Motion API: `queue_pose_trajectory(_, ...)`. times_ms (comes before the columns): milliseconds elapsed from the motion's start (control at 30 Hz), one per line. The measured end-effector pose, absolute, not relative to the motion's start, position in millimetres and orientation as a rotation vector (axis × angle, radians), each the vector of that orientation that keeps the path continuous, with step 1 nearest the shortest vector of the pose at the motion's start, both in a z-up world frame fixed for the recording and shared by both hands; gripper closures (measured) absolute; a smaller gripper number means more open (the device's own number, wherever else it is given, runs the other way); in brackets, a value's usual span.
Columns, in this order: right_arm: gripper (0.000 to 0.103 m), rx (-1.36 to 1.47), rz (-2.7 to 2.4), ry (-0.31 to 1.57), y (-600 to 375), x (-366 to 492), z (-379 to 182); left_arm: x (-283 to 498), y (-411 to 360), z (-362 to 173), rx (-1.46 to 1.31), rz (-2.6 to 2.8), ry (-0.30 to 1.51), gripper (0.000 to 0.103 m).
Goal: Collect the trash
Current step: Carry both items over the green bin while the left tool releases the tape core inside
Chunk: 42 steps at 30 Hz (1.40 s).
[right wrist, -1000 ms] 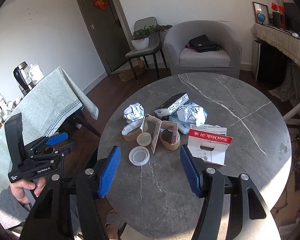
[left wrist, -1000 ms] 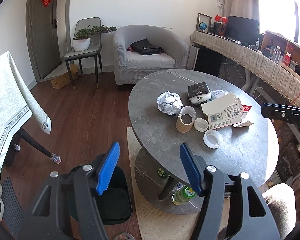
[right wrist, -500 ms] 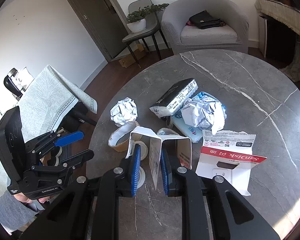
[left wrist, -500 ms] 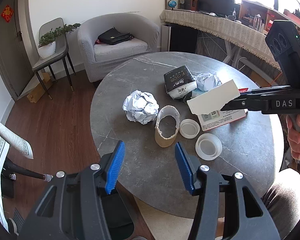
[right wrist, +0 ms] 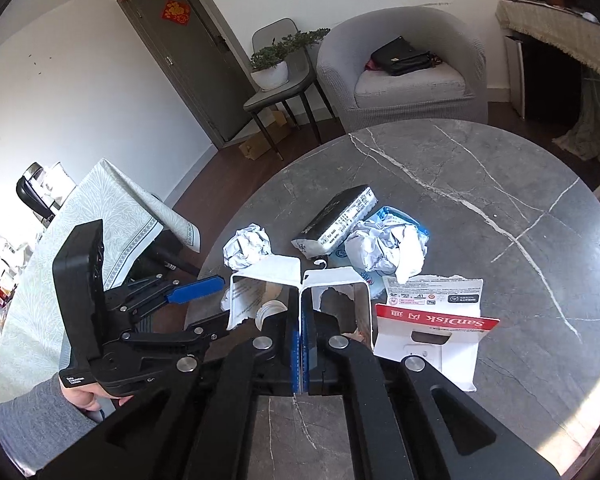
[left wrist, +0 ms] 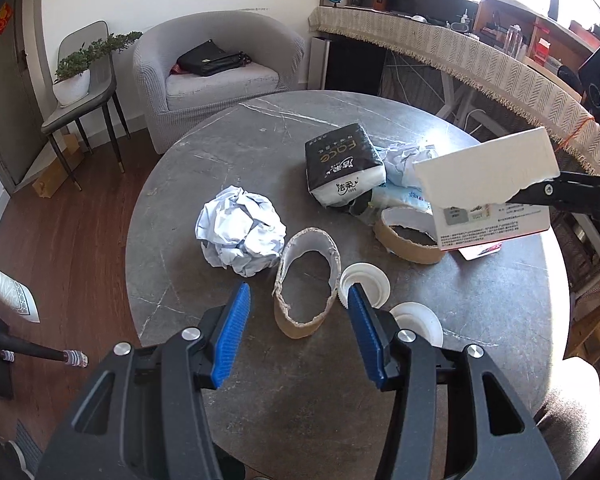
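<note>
The left gripper (left wrist: 296, 308) hovers over the near edge of the table (left wrist: 340, 408), its jaws closing but not yet touching anything; a torn cardboard ring (left wrist: 306, 280) stands on edge between them; this pick looks about to begin, not done. The right gripper (right wrist: 301, 320) has its jaws pressed together on the middle fold of a torn white box (right wrist: 300, 280), held just off the table; I judge that the one piece secured so far. Nearly all the trash is left: two white lids (left wrist: 366, 282) just right of the ring, a crumpled paper ball (left wrist: 240, 236) to its left, a second ring (left wrist: 408, 240) further on, a red-and-white card (right wrist: 432, 320), then a black tissue pack (left wrist: 342, 164) and a paper wad on a blue wrapper (right wrist: 388, 244) farthest off. No bin shows, so the drop-off is unknown. The box is thin card, ragged-edged, splayed into two open flaps.
</note>
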State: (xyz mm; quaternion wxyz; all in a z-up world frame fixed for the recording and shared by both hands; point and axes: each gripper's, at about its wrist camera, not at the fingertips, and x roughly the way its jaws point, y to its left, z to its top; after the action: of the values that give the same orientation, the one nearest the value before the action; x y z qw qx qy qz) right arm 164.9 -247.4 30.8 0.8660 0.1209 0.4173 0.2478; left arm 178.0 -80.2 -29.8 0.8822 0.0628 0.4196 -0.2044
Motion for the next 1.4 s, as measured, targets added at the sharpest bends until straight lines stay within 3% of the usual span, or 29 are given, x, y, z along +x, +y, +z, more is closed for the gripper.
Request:
queue_pose_trajectory(100,0.103,0.255,0.517,0.865,-251,162,36,182,-81,-31,0.110,-0.421,0.880,0.067)
queue_pose_trajectory(500,0.103,0.221,0.513,0.841,-243,144,56,157,-67,0,0.026,-0.451,0.822,0.070)
queue_pose_trajectory(733,0.103,0.162,0.566,0.834,-192,141,67,132,-5,23,-0.036,-0.323,0.795,0.069)
queue_pose_trajectory(1033,0.103,0.085,0.668,0.874,-112,137,58,114,110,-45,-0.121,-0.077,0.973,0.070)
queue_pose_trajectory(1400,0.103,-0.051,0.756,0.983,-12,139,17,97,179,-145,-0.236,0.027,1.179,0.070)
